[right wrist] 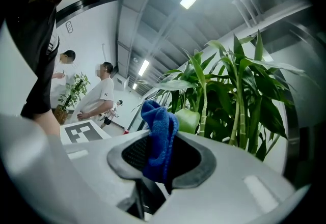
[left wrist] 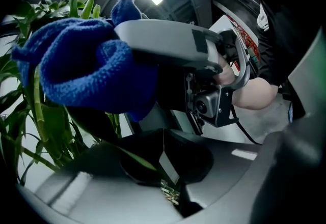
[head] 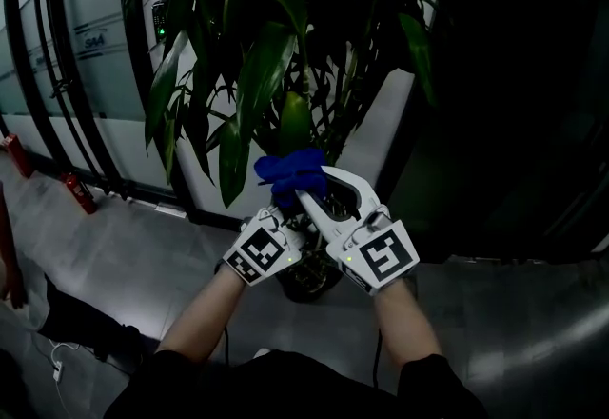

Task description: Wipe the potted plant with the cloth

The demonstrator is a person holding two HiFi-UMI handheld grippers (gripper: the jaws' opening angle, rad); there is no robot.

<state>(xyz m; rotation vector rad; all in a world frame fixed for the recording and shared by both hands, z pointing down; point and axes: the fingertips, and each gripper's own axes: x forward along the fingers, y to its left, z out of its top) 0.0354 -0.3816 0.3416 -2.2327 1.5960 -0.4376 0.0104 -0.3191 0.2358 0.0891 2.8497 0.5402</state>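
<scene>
Right gripper view: right gripper (right wrist: 164,159) is pinching the blue cloth (right wrist: 159,126) — jaws closed on it.
Left gripper view: left gripper (left wrist: 163,149) is clamping a leaf (left wrist: 136,159).

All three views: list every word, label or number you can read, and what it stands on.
No text reads clearly.
Glass wall: short pale lettering, too blurred to read.
Red-and-white panel: print too blurred to read.
Wall sign: too small to read.
Marker cubes: square patterns only, no words.

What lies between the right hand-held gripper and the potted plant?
The blue cloth, pinched in the right hand-held gripper, stands between its jaws and the leaves of the potted plant, as the right gripper view shows.
</scene>
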